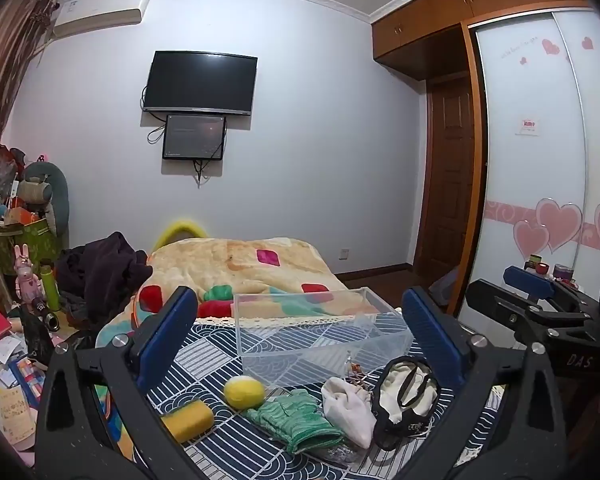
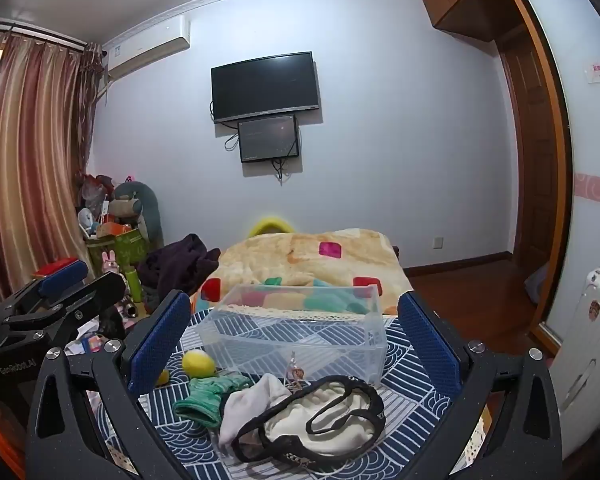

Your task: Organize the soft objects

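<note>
On a blue-and-white patterned cloth (image 1: 216,360) lie a yellow ball (image 1: 244,391), a yellow sponge (image 1: 188,420), a green knit piece (image 1: 296,420), a white cloth (image 1: 348,404) and a cream pouch with black trim (image 1: 406,400). Behind them stands an empty clear plastic box (image 1: 320,332). My left gripper (image 1: 300,344) is open above the row. My right gripper (image 2: 296,344) is open, with the pouch (image 2: 324,420), white cloth (image 2: 252,404), green piece (image 2: 208,396) and ball (image 2: 198,364) between its fingers, before the box (image 2: 300,328).
A bed with a patterned blanket (image 1: 236,264) lies beyond the cloth. Dark clothes (image 1: 100,272) and cluttered boxes and toys (image 1: 24,240) are at the left. A wardrobe (image 1: 540,160) and door stand at the right. The right gripper shows in the left wrist view (image 1: 540,296).
</note>
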Available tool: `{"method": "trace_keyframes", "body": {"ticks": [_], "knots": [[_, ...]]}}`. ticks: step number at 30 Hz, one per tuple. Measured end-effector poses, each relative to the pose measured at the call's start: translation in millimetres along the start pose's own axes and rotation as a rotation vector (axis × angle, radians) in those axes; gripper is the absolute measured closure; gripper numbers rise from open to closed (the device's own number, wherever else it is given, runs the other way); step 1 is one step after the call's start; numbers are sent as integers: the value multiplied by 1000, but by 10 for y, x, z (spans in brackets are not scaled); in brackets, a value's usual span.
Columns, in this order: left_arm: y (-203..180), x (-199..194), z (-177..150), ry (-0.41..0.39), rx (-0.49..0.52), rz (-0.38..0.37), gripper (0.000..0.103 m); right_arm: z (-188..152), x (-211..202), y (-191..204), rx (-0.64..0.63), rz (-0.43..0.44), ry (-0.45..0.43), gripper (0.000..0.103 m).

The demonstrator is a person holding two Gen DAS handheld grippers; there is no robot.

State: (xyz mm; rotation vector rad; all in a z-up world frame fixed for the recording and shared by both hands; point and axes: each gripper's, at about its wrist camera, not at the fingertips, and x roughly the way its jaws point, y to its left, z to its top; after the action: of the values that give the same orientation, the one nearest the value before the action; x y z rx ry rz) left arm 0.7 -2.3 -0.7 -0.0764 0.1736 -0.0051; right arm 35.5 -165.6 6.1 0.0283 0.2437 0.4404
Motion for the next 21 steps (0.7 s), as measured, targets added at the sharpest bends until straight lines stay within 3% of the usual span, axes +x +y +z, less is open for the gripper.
{"method": "trace_keyframes", "body": {"ticks": [21], "knots": [[-1,-12,-9,-6,13,-5,0,26,-33,4,-2,1,-5,0]]}}
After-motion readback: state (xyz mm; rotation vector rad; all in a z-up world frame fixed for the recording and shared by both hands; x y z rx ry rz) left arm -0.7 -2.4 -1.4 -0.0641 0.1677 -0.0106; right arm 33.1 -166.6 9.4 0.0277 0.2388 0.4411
